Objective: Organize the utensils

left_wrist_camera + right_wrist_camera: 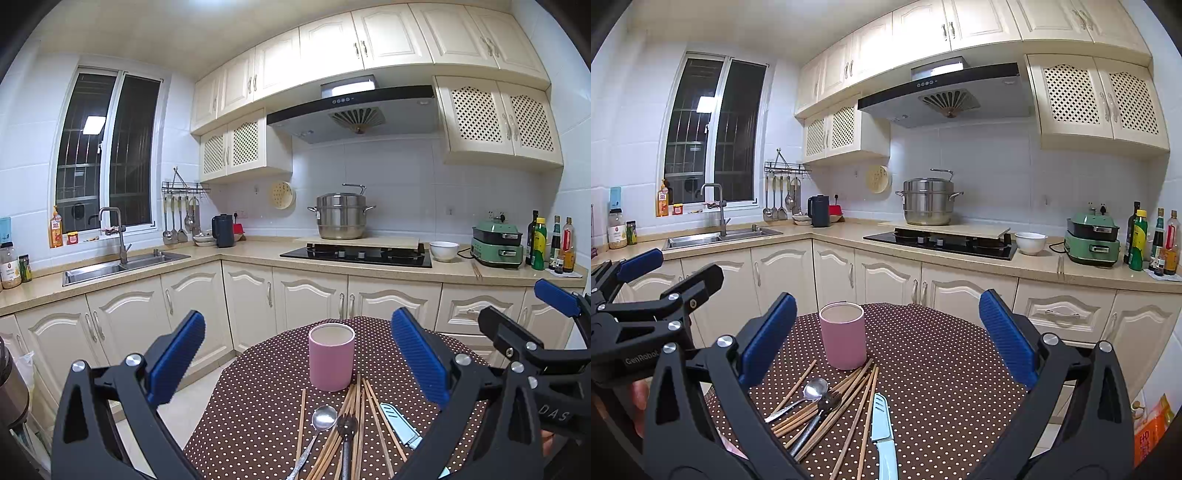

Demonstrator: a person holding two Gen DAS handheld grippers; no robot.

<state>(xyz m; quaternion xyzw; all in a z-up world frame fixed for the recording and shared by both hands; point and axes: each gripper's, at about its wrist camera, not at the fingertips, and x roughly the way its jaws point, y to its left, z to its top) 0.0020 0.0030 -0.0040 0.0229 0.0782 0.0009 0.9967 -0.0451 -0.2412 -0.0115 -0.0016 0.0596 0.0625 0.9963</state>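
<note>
An empty pink cup stands upright on the round table with a brown polka-dot cloth. In front of it lie several wooden chopsticks, a silver spoon, a dark utensil and a light-blue knife. My left gripper hovers open above the pile, holding nothing. My right gripper is open and empty beside it, to the right.
An L-shaped counter runs behind the table, with a sink, a hob bearing a steel pot, a white bowl and bottles. Bare floor lies left of the table. An orange bag sits low on the right.
</note>
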